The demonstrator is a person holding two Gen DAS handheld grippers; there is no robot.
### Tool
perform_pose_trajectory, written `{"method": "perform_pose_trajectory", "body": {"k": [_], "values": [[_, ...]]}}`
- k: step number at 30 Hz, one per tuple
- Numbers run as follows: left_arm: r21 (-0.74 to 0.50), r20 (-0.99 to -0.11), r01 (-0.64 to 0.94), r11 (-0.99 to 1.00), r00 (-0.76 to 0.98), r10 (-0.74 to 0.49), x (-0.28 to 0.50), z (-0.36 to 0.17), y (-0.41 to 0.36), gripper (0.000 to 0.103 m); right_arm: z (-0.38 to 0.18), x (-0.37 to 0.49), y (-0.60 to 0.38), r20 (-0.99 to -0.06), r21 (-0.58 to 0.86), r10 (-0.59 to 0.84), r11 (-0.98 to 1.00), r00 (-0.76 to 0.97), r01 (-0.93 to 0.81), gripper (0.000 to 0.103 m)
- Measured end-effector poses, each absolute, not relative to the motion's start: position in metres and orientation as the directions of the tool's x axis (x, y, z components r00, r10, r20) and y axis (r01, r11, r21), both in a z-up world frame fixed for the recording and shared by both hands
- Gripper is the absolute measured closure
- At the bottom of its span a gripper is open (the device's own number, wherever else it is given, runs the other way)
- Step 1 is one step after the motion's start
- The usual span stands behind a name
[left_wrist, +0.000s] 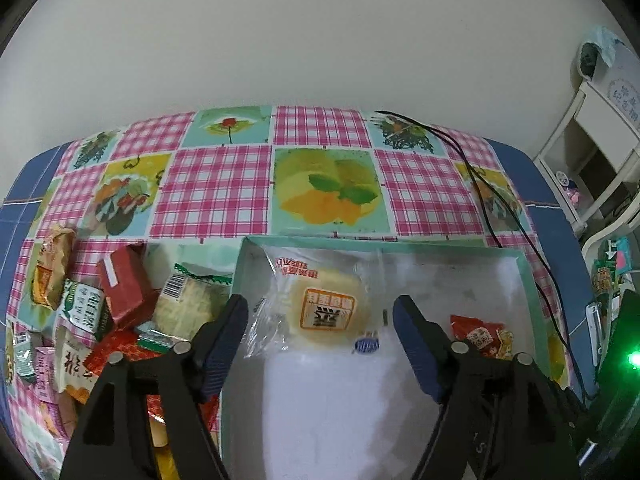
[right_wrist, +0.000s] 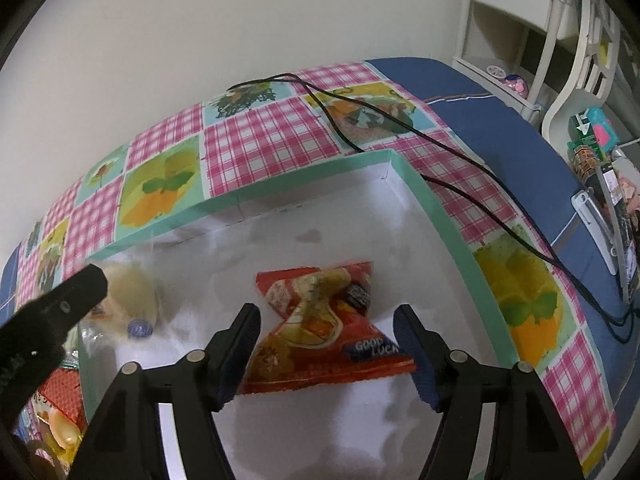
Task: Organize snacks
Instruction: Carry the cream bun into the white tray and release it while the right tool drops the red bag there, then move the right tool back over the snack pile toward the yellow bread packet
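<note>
1. Snacks are going into the box (left_wrist: 532,276), a shallow teal-rimmed tray with a white floor, set on the checked tabletop (left_wrist: 216,192); that looks like the sorting bin.
2. Two are in already: the bun (left_wrist: 326,308) in clear wrap lies toward the box's left end, and the red packet (right_wrist: 320,324) lies on the floor farther right, apart from the bun.
3. Left gripper (left_wrist: 320,316) hangs over the bun, jaws spread to either side of it, pads clear of the wrap. Nothing is grasped; the bun sits on the floor on its own.
4. Right gripper (right_wrist: 326,328) does the same over the red packet: jaws parted, the packet lying between them. Its edges come close to the pads, but it rests flat, so I read it as released.
5. Left of the box the unsorted pile (left_wrist: 100,320) waits in a heap: red cartons, a green pack, foil wrappers, one on another.
6. A black cable (right_wrist: 400,120) trails across the tabletop behind the box, clear of both grippers.
7. My call: both drops are done and the pile is next.
</note>
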State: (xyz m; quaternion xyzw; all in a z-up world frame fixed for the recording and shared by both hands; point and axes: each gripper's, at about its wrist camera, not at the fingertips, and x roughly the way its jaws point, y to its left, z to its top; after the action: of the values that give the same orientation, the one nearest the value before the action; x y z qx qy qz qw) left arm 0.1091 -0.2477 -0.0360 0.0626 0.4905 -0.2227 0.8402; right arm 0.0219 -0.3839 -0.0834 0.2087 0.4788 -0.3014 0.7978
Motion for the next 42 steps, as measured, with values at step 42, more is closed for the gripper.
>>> {"method": "perform_pose_trajectory", "body": {"k": [42], "values": [[-0.043,-0.896,0.123,0.991,0.434,-0.093,0.037,-0.033,-0.086,0.0,-0.044,-0.054,-0.275,-0.89,0.06,-0.187,0.857,0.416,0.513,0.0]]}}
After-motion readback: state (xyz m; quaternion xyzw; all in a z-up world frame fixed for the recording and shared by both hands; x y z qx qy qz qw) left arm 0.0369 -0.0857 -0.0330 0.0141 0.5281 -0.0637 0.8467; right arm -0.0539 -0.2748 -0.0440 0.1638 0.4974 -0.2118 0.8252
